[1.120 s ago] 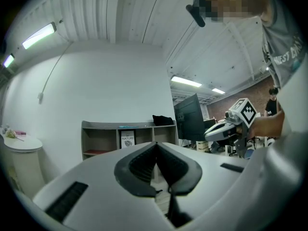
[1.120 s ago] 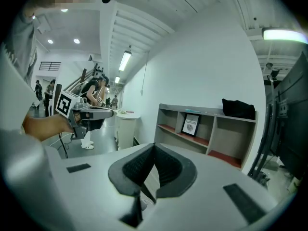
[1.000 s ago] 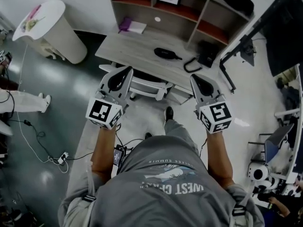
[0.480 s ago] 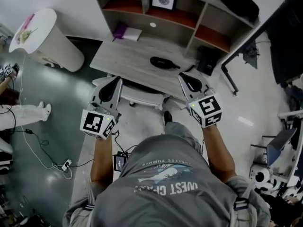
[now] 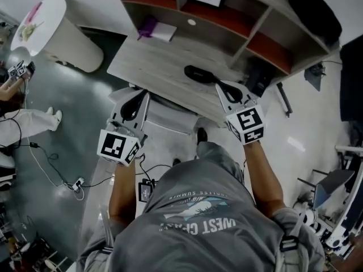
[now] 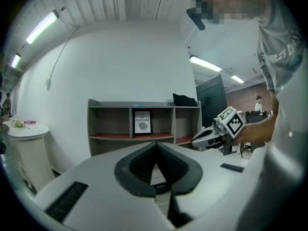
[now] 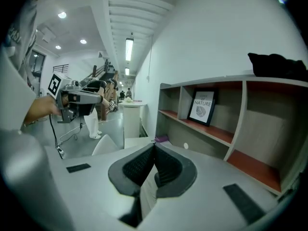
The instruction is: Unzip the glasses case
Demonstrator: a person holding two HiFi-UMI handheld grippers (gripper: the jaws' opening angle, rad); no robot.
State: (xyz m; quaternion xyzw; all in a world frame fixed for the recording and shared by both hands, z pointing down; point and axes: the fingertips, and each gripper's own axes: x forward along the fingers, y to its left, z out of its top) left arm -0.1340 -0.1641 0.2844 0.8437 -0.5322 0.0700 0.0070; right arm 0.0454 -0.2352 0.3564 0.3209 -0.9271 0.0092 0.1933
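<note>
There are two hand-held grippers, one glasses case and one surface. The left hand-held gripper (image 5: 142, 97) has its jaws shut with nothing in them, and it hangs over the front edge of the surface (image 5: 153, 61). The right hand-held gripper (image 5: 222, 86) is shut and empty too, and it is over the right part of the surface. The black glasses case (image 5: 198, 73) lies flat on the right half, about midway between the front edge and the back edge. It is just beside the tip of the right hand-held gripper and well apart from the left one. Bare wood runs from the case to the left edge. One purple thing (image 5: 148, 28) lies at the back left corner. One shelf unit (image 5: 244, 24) stands along the back edge. One white chair (image 5: 167, 115) sits at the front edge between the two grippers.
</note>
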